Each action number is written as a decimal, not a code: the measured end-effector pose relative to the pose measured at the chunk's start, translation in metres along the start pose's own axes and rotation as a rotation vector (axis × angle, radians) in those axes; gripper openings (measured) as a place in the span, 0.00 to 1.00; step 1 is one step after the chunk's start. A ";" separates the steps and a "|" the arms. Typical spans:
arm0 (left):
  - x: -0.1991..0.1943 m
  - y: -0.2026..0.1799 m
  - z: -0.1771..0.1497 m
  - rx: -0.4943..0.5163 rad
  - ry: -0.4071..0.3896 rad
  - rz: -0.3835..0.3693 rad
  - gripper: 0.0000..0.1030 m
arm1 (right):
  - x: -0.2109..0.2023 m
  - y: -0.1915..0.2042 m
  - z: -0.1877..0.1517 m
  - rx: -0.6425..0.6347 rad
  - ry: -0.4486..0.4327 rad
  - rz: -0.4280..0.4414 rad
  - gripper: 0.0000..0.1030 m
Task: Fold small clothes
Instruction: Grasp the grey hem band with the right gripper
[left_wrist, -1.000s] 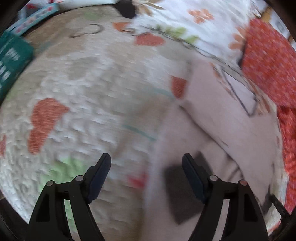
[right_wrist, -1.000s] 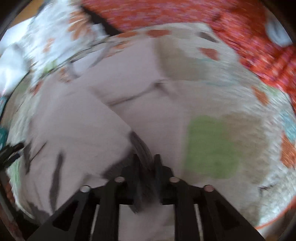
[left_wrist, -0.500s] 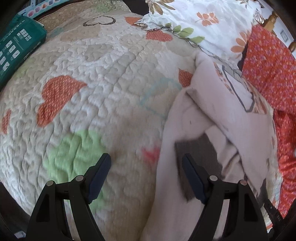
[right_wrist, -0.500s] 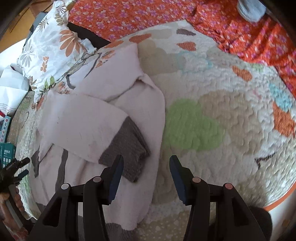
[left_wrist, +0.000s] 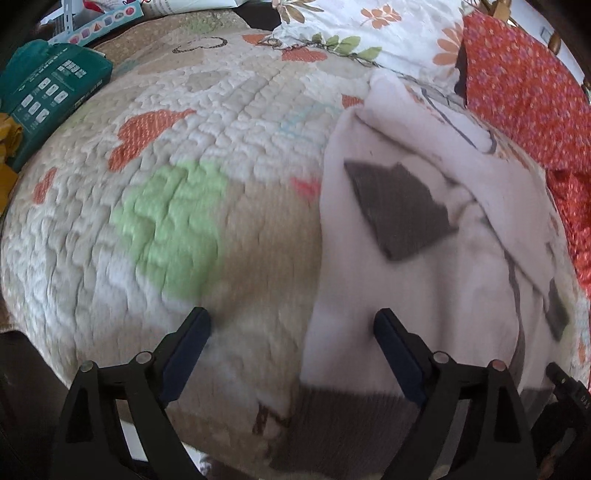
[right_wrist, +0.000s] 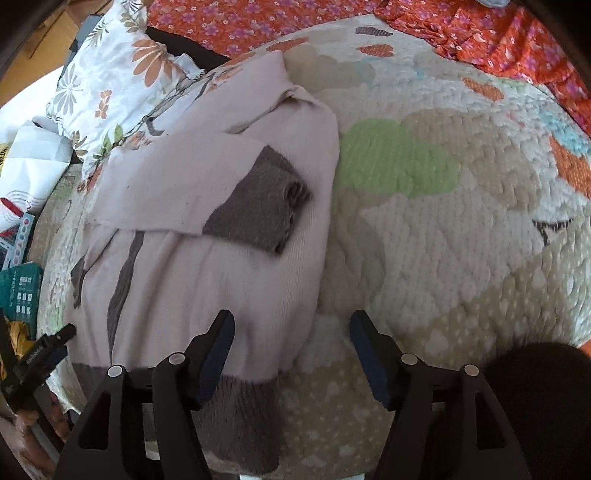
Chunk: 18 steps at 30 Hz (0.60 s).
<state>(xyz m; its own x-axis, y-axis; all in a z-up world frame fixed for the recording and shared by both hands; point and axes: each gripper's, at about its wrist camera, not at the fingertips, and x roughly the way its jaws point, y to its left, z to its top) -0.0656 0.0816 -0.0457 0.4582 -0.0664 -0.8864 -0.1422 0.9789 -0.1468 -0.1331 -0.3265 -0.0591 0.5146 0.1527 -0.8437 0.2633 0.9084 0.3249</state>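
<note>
On the quilt (right_wrist: 461, 229) lies the pale pink sweater (right_wrist: 192, 280), one sleeve folded across its body so the grey cuff (right_wrist: 258, 210) rests on top. Both claws stand wide and hold nothing: the left gripper (left_wrist: 291, 332) straddles the sweater's edge near the hem, and the right gripper (right_wrist: 290, 332) hovers over its opposite edge.

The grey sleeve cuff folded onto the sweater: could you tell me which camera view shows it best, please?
The right wrist view: the grey cuff is sharp there, lying on the pale sweater. The left wrist view shows it too, but motion-blurred.
</note>
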 end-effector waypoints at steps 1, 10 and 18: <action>-0.001 0.001 -0.005 -0.007 0.008 -0.016 0.87 | -0.001 0.000 -0.003 -0.006 -0.004 0.004 0.68; -0.016 0.038 -0.022 -0.178 0.034 -0.257 0.48 | -0.013 0.003 -0.035 -0.046 -0.014 0.165 0.69; -0.017 0.027 -0.034 -0.169 0.054 -0.367 0.48 | -0.002 0.002 -0.043 0.041 0.070 0.424 0.68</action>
<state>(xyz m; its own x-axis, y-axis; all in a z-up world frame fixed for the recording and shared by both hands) -0.1068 0.1022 -0.0494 0.4593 -0.4200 -0.7827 -0.1221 0.8429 -0.5240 -0.1691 -0.3084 -0.0755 0.5283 0.5366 -0.6580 0.0729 0.7435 0.6648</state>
